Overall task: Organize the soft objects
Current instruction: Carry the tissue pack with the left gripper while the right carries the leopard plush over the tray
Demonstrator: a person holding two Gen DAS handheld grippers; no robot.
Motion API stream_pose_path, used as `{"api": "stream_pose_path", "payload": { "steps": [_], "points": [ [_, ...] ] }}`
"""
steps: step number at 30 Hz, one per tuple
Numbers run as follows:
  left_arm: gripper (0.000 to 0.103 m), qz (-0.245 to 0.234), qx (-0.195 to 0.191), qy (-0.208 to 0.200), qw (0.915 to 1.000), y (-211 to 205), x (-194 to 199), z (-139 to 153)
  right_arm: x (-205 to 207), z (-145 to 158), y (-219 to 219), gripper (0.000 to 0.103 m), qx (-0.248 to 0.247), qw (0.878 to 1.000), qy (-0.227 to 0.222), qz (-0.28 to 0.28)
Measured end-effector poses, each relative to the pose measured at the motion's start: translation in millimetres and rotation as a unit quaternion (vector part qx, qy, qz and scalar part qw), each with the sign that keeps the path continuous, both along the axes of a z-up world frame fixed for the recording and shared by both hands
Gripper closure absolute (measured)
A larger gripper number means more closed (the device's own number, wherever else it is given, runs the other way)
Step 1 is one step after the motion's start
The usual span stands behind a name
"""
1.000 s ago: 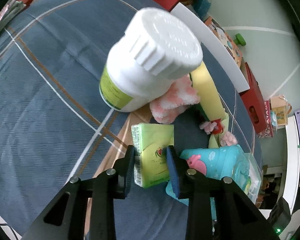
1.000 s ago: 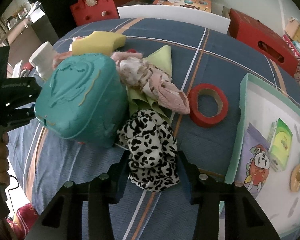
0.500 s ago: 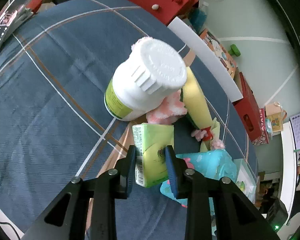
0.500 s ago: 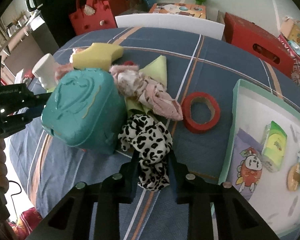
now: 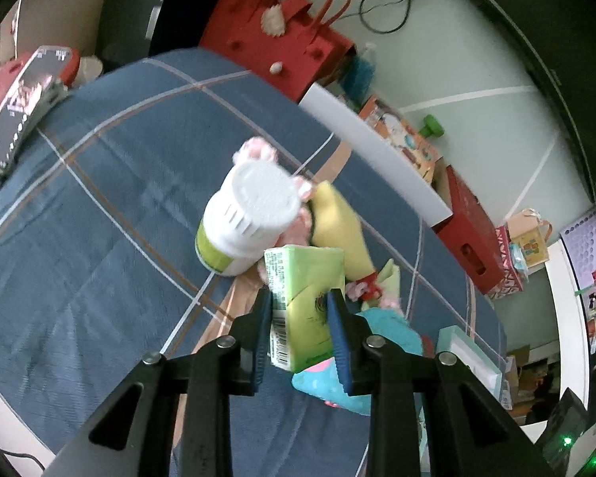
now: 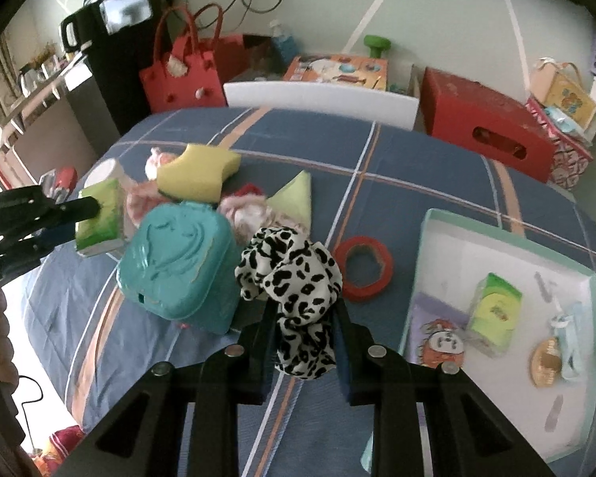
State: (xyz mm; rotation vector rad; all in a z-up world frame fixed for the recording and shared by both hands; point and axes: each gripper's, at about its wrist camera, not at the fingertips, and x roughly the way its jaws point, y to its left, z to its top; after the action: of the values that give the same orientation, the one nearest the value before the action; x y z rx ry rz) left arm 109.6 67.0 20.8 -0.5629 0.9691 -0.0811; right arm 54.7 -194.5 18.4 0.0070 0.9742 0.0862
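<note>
Scrunchie (image 6: 294,274), the leopard-print one, is pinched in my right claw (image 6: 304,330), up off the blue plaid desk (image 6: 417,159); those jaws just finished closing on it. My left claw (image 5: 300,318) is clamped on a green tissue pack (image 5: 306,290), barcode side showing, print too blurry to read. Just past it stands a white bottle (image 5: 250,214). Further right, the teal tray (image 6: 429,238) holds another tissue pack (image 6: 492,310).

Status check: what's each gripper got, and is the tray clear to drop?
Left gripper shut on tissue pack. Right gripper shut on scrunchie, jaws just closed. Tray has open floor. Nothing blocking.
</note>
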Motion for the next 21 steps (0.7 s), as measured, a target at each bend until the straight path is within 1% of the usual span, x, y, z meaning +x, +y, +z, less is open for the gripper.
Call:
{"api": "stream_pose_path", "payload": {
  "steps": [6,12,15,19,21],
  "points": [
    [0.074,-0.012,0.019,-0.037,0.9991,-14.4,-8.5,22.6,-5.1,12.7,-12.1,0.076,-0.004,1.0,-0.016,-0.021],
    [0.075,-0.039,0.034,-0.074,0.9959,-36.6,-19.4,43.4,-11.8,24.1,-30.2,0.076,-0.004,0.998,-0.032,-0.047],
    [0.075,-0.058,0.036,-0.094,0.9932,-48.5,-25.4,53.5,-15.2,27.6,-41.8,0.076,-0.016,0.997,-0.036,-0.069],
    [0.075,-0.088,0.038,-0.115,0.9887,-67.7,-33.6,63.0,-21.1,32.5,-65.5,0.076,-0.01,0.994,-0.043,-0.104],
    [0.077,-0.109,0.039,-0.122,0.9857,-82.0,-36.5,65.4,-23.5,33.2,-77.0,0.076,-0.014,0.992,-0.043,-0.12]
  ]
}}
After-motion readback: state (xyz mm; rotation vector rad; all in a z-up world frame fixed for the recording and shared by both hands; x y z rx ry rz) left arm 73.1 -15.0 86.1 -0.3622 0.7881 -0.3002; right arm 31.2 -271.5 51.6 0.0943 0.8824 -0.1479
